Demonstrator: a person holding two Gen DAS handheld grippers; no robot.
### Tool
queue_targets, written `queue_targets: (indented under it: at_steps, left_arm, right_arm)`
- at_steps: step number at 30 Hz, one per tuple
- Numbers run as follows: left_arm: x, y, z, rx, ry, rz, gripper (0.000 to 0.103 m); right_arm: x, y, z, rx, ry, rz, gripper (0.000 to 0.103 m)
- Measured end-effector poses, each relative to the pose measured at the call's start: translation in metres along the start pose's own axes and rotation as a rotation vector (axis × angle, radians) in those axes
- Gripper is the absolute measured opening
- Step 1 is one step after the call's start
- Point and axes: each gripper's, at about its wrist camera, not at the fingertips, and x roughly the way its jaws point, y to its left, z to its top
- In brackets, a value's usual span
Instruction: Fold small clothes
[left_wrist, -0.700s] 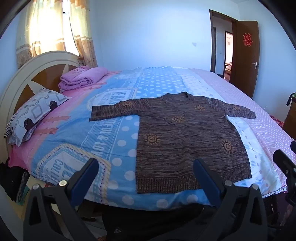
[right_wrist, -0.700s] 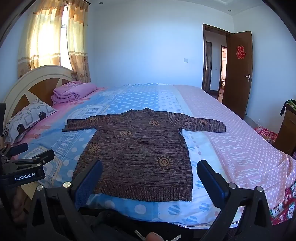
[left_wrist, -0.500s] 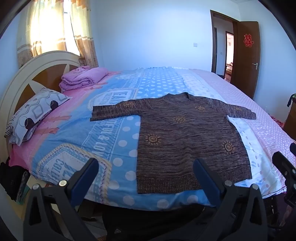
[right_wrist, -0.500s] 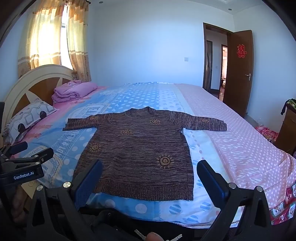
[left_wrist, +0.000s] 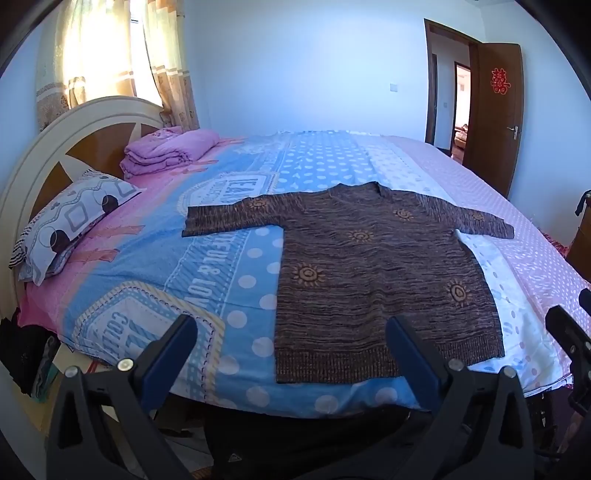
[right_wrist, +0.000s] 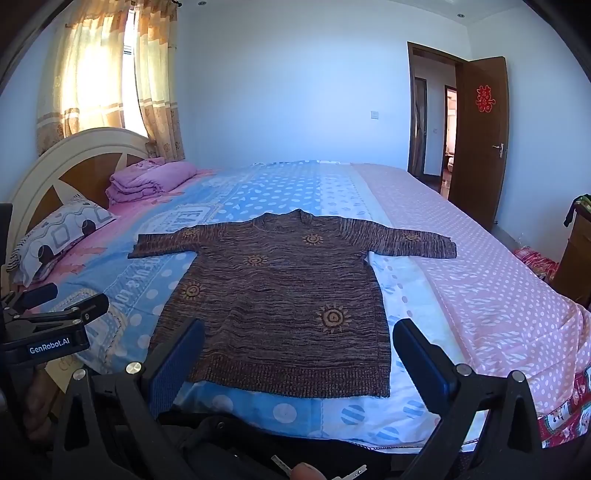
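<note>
A brown knitted sweater (left_wrist: 373, 273) with orange sun motifs lies flat on the bed, sleeves spread, hem toward me; it also shows in the right wrist view (right_wrist: 288, 295). My left gripper (left_wrist: 291, 343) is open and empty, held off the bed's near edge in front of the hem's left corner. My right gripper (right_wrist: 299, 347) is open and empty, held in front of the hem's middle. The left gripper's body (right_wrist: 48, 325) shows at the left edge of the right wrist view.
The bed (left_wrist: 221, 280) has a blue and pink dotted cover. A patterned pillow (left_wrist: 70, 225) and a folded purple blanket (left_wrist: 166, 151) lie by the headboard on the left. An open wooden door (right_wrist: 476, 136) stands at the back right. A wooden cabinet (right_wrist: 576, 251) stands at the right.
Both grippers have drifted very slightly; the sweater sits a little lower in both views. Nothing was taken hold of.
</note>
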Motion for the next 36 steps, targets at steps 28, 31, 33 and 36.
queue_targets:
  at_steps: [28,31,33,36]
  left_arm:
    - [-0.0002,0.0012,0.0008,-0.013,-0.012,0.006,0.103]
    - [-0.0005,0.0012,0.0006,-0.012,-0.011,0.005,0.103]
    - [-0.0006,0.0015,0.0007,-0.012,-0.012,0.005,0.103]
    - [-0.0004,0.0015,0.0006,-0.013,-0.011,0.004,0.103]
  right_arm:
    - [0.0022,-0.0012,0.0009,0.006,0.01,0.009,0.102]
    - [0.0022,-0.0013,0.001,0.006,0.01,0.01,0.102]
    - [0.0023,-0.0014,0.001,0.007,0.01,0.009,0.102]
    - [0.0023,-0.0014,0.0011,0.008,0.01,0.01,0.102]
